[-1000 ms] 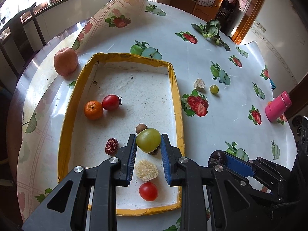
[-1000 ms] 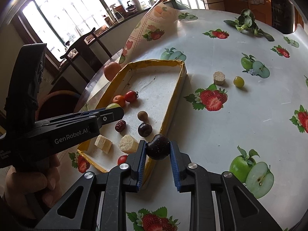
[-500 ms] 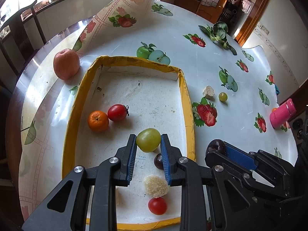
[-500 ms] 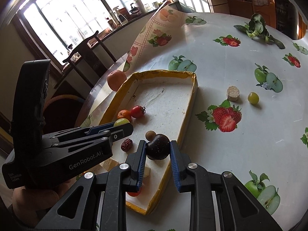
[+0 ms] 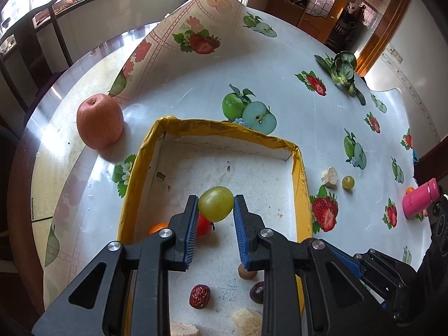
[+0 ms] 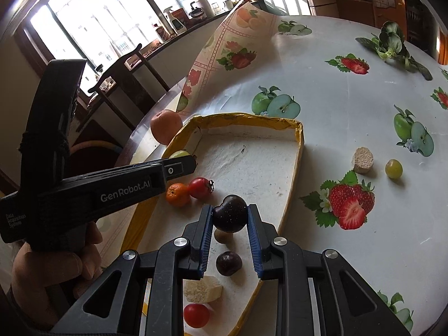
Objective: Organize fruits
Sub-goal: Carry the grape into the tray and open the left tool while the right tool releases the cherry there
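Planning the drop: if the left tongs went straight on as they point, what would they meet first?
Probably the bare white floor of the yellow-rimmed tray, short of its far wall; the left tongs hold a green grape. Depth is unclear.

The left gripper [image 5: 216, 210] pinches a green grape [image 5: 216, 204] between its blue jaws above the yellow-rimmed tray [image 5: 301, 173]. Inside lie a red date [image 5: 199, 296] and a tomato [image 5: 203, 225]; a large apple [image 5: 100, 121] sits on the tabletop [image 5: 294, 106] beside it
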A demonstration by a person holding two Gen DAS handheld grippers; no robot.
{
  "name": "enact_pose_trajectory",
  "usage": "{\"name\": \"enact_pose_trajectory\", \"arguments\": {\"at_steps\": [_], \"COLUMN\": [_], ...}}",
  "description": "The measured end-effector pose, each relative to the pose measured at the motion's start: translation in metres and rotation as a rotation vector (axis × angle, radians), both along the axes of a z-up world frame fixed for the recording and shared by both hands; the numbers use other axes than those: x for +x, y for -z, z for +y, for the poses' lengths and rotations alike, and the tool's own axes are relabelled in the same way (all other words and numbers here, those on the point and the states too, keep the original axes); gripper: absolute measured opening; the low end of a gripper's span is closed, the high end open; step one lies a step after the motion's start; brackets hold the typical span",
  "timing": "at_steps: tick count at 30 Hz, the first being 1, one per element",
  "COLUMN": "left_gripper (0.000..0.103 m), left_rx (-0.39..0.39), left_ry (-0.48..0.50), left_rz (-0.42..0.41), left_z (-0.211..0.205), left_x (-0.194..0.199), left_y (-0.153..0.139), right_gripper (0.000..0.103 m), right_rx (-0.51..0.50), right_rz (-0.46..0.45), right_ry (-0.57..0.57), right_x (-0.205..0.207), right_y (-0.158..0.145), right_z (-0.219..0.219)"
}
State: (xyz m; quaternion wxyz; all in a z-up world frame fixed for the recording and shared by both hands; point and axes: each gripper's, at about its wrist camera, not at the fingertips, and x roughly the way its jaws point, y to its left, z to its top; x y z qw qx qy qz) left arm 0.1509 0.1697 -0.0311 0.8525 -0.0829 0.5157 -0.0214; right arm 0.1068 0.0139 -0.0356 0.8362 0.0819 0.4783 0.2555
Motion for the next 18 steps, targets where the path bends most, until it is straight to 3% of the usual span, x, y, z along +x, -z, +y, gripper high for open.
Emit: {"name": "enact_pose_trajectory", "arguments": {"at_steps": [18], "left_gripper": [0.022], "left_rx": [0.008], "left_ry": [0.010], "left_rz": [0.092], "left_z": [-0.004], "left_x": [0.037], "left_y": [0.045], "right_gripper": [0.024], "right_rx": [-0.081], "right_rz": [0.049], "right_ry": [-0.073], "right_x": [0.022], "right_y": [0.038], "right_z": [0.030]}}
